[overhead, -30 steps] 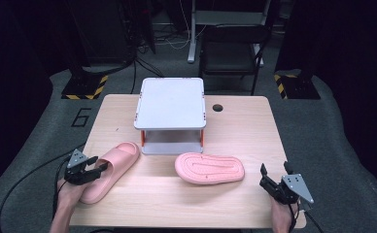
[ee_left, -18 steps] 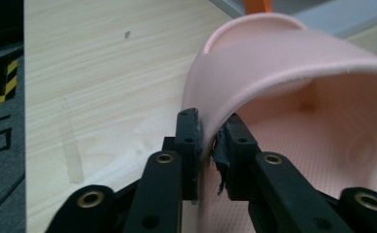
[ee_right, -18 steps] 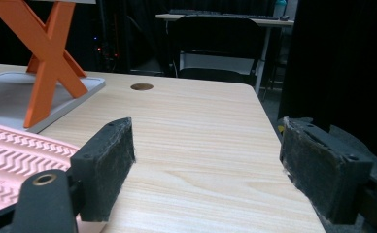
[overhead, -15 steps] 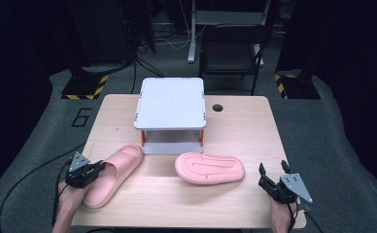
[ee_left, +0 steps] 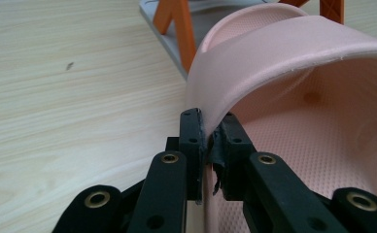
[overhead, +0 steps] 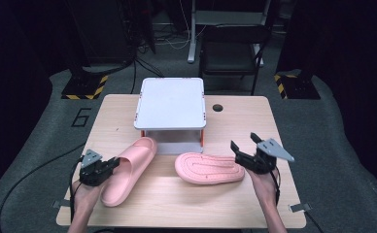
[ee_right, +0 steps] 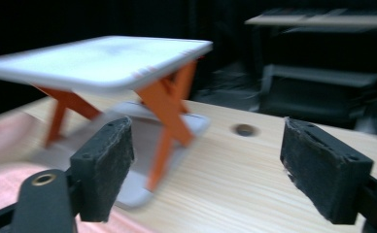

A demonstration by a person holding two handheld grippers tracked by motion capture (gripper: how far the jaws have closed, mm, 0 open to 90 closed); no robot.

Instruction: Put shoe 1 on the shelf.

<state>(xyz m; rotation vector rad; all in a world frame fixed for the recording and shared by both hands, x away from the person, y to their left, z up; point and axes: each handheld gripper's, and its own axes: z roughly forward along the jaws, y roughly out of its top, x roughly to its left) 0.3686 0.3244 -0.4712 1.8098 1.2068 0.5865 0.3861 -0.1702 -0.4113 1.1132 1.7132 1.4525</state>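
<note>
While the left gripper (overhead: pixel 110 166) has its fingers (ee_left: pixel 192 141) clamped on the side wall of the upright soft pink foam slipper (overhead: pixel 127 170), which lies on the pale wooden counter (overhead: pixel 254 116) with its toe pointing at the small white two-tier shoe rack with orange legs (overhead: pixel 169 103), the step in hand looks like carrying that slipper onto the rack's lower shelf. The jaws have just been closing and now pinch only the thin rim near the strap, as the left gripper view shows, so the foam may fold or twist; a good move would keep the lift low, hold the sole level and slide the toe in straight between the orange legs (ee_left: pixel 180 24) rather than swing it. The right gripper (overhead: pixel 245 148) hovers with its fingers (ee_right: pixel 104 165) spread wide and nothing between them, just beside the end of the second pink foam slipper lying sole-up (overhead: pixel 208 168). That one will probably need turning over before it goes in. Room is tight at the rack: the held slipper's toe is already near the lower shelf's front edge and a leg, and the two slippers lie near each other. Open counter lies to the left of the held slipper, and to the right beyond the round cable hole (overhead: pixel 217 107); the near edge is close behind both hands
</note>
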